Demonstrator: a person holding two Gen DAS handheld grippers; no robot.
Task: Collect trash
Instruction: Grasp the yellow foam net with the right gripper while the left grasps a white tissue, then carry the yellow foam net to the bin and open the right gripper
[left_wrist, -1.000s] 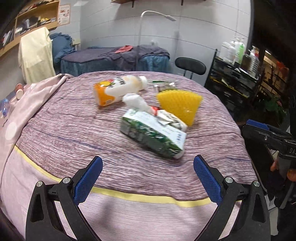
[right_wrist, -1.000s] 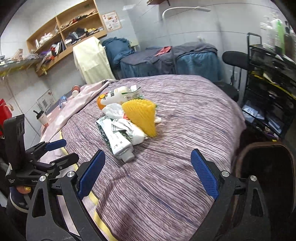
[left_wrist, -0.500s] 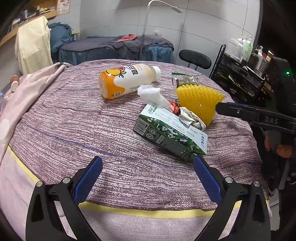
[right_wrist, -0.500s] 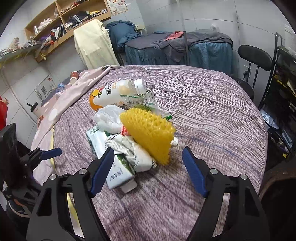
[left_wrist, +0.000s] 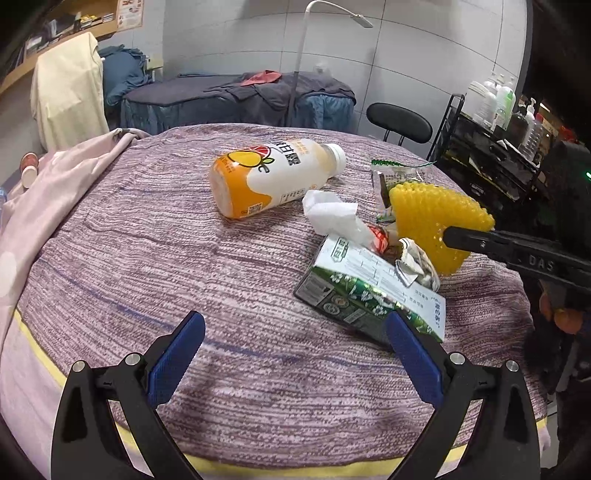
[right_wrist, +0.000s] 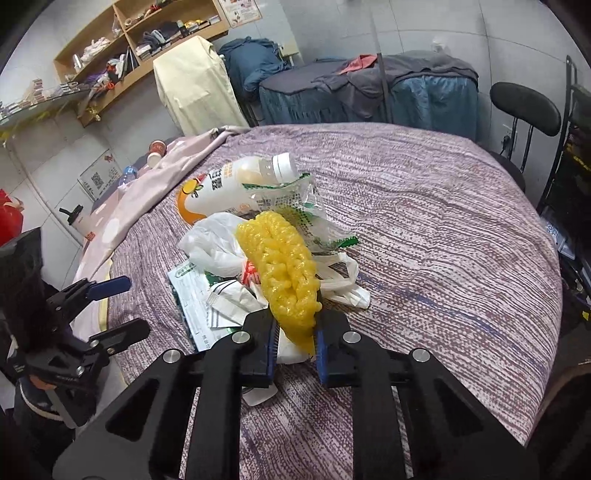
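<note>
Right wrist view: right gripper (right_wrist: 295, 341) is closing on the yellow foam net (right_wrist: 282, 266), hiding part of the carton (right_wrist: 192, 314); left gripper (left_wrist: 295, 360) released.

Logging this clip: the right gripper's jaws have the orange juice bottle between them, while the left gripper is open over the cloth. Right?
Not quite. In the right wrist view the right gripper is closing its jaws on the yellow foam net, not the juice bottle, which lies untouched behind. The left gripper is indeed open.
</note>
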